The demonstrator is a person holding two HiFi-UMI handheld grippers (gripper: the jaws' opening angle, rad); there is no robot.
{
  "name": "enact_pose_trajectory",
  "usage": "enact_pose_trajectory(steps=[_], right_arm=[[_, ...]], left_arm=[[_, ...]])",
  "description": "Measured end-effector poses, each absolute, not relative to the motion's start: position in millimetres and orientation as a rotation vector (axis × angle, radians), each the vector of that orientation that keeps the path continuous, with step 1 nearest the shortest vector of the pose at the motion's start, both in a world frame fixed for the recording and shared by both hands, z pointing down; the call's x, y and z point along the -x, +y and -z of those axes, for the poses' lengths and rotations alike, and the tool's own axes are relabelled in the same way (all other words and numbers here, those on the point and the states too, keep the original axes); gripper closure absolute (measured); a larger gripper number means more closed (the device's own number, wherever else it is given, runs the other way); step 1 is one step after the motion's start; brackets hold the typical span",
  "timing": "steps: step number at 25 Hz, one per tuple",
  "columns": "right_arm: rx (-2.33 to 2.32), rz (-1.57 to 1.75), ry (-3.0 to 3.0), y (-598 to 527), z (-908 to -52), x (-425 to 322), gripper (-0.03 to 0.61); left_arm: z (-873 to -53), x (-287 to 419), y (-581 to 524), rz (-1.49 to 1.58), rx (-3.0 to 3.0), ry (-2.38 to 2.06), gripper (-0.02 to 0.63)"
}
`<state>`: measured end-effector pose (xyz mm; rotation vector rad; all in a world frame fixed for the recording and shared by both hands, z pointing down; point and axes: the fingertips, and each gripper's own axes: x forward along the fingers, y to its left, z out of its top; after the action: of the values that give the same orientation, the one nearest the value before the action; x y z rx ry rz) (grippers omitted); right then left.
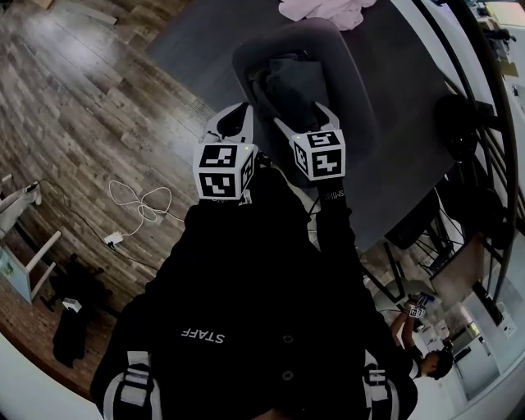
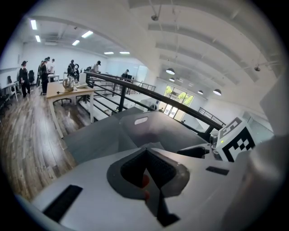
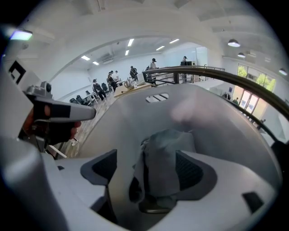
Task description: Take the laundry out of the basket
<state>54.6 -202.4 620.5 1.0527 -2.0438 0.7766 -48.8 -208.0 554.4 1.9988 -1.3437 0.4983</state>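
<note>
A grey laundry basket [image 1: 246, 49] stands on a dark table [image 1: 394, 123], with dark grey laundry [image 1: 287, 82] inside it. Both grippers hover at its near rim. My left gripper [image 1: 238, 113] is shut with nothing between its pads [image 2: 145, 155], and it points over the basket's rim [image 2: 149, 128]. My right gripper [image 1: 305, 120] stands open inside the basket [image 3: 135, 117]. A grey cloth [image 3: 167, 153] lies between its jaws [image 3: 151, 169], loose on the left side. A pale pink garment [image 1: 324, 10] lies on the table beyond the basket.
A white cable [image 1: 139, 201] and dark clothes [image 1: 74, 320] lie on the wood floor at left. A black railing [image 1: 484, 123] runs along the right. People [image 2: 45, 72] stand around tables far off.
</note>
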Motion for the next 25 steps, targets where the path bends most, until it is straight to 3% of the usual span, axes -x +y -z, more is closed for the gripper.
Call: enact_pose_trajectory(steps=[10, 25], right_arm=[[-0.918, -0.767, -1.888, -203.2, -683.0, -64.9, -0.001], [-0.919, -0.784, -1.715, -213.7, -749.1, -86.2, -0.005]], left_arm=[[-554.6, 43.1, -232.6, -0.493, -2.01, -1.324, 0.614], [-559.7, 31.7, -252.0, -0.539, -1.991, -1.296, 0.614]])
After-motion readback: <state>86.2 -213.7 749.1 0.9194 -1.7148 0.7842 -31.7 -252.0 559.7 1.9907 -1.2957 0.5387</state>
